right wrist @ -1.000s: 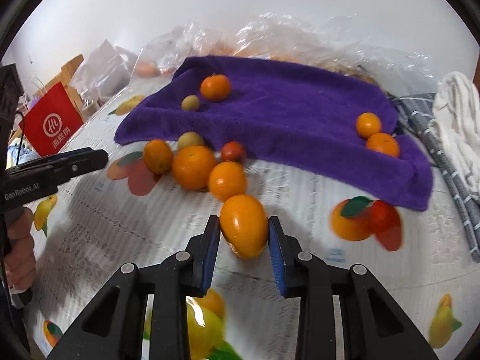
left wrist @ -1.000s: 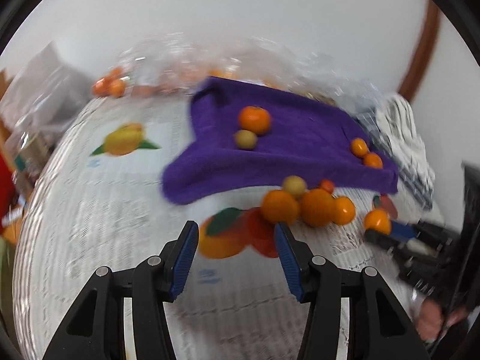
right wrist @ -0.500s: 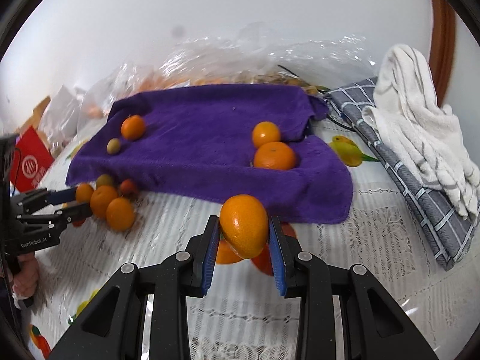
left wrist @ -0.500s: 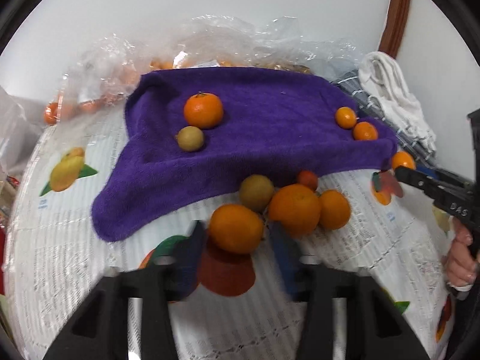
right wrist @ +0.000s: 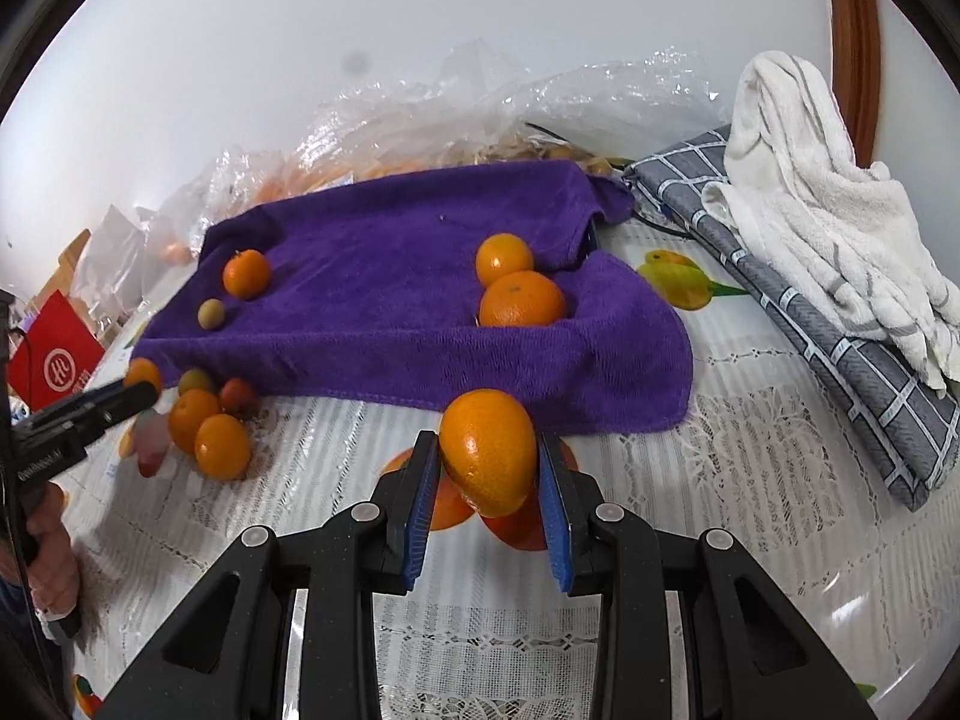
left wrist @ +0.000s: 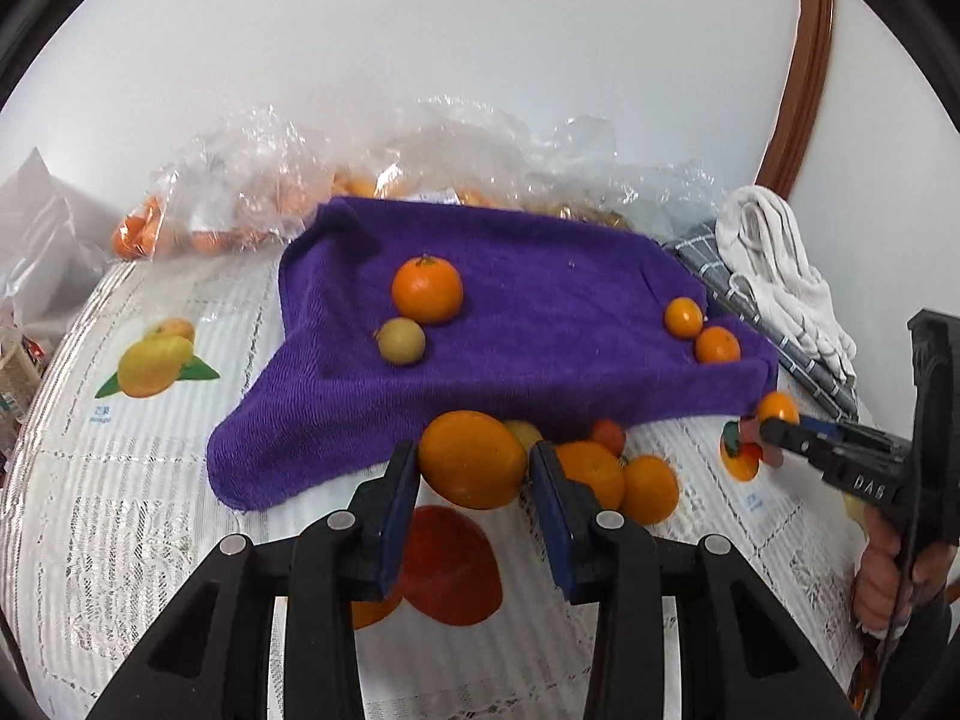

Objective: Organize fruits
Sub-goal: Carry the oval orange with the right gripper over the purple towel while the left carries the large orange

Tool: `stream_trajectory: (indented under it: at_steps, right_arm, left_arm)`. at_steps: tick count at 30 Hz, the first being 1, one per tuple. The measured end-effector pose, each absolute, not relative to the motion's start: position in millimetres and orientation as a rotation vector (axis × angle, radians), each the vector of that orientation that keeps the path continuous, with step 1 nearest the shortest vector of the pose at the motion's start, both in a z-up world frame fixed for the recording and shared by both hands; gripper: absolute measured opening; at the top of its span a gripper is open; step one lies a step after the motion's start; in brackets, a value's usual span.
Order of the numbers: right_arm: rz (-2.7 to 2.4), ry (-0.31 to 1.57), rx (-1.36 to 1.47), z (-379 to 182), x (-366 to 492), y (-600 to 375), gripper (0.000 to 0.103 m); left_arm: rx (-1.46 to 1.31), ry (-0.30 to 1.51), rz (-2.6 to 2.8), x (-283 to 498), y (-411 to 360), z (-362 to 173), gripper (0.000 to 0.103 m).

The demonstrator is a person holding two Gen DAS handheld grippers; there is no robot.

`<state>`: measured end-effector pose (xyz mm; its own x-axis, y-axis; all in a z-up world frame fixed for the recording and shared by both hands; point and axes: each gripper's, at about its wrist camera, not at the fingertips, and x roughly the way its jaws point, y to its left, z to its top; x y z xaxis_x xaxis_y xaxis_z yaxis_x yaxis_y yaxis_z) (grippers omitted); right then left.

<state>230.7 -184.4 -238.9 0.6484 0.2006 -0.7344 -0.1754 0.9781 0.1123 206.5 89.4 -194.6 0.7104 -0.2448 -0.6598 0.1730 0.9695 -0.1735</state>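
A purple towel (left wrist: 540,312) (right wrist: 390,276) lies on the table. On it sit an orange (left wrist: 427,289) with a small yellow-green fruit (left wrist: 401,341) at the left, and two oranges (right wrist: 522,300) at the right. My left gripper (left wrist: 474,468) is shut on an orange (left wrist: 471,459) at the towel's front edge. Several loose fruits (left wrist: 624,474) (right wrist: 210,426) lie just right of it. My right gripper (right wrist: 487,468) is shut on another orange (right wrist: 489,459), held above the table in front of the towel's right corner.
The tablecloth (right wrist: 750,480) has printed fruit pictures. Clear plastic bags (left wrist: 360,180) with more oranges lie behind the towel. A grey checked cloth (right wrist: 840,330) and a white towel (right wrist: 828,198) lie at the right. A red bag (right wrist: 57,360) stands at the left.
My left gripper moved forward to the fruit pile and closed on an orange. My right gripper carried its orange rightward, to in front of the towel's right corner.
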Motion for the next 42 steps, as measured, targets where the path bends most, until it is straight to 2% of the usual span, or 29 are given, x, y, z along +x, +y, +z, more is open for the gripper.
stream_trajectory:
  at_steps: [23,42]
  right_arm:
    - [0.201,0.834,0.014,-240.4,227.7,-182.4,0.032]
    - [0.175,0.765,0.103,-225.5,222.8,-202.4,0.032]
  left_arm:
    - [-0.127,0.653,-0.193,200.8,87.3,-184.4,0.036]
    - [-0.128,0.665,-0.167,202.5,89.0,-184.8,0.036]
